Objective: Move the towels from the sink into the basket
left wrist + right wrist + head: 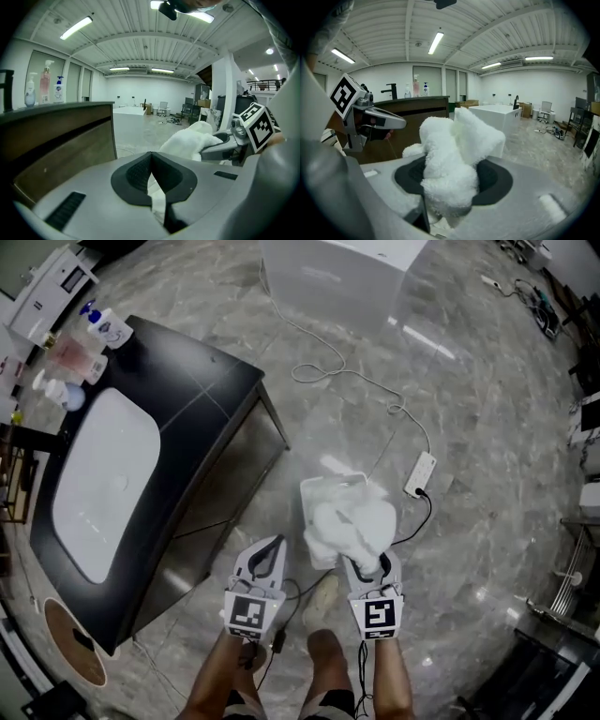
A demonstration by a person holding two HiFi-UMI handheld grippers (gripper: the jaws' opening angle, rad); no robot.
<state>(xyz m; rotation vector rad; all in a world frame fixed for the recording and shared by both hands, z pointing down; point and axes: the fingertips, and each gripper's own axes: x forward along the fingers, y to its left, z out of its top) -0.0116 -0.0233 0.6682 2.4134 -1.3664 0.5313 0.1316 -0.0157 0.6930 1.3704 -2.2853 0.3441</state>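
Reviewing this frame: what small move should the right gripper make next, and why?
Probably open the right gripper and let go. Its jaws are clamped on a white towel, which the head view shows hanging over the white basket on the floor, so releasing should drop it in.

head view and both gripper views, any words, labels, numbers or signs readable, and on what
No text can be read in any view.
Bottles: labels too small to read.
Cube markers: black-and-white squares only, no letters or digits.
White unit, top left: panel too blurred to read.
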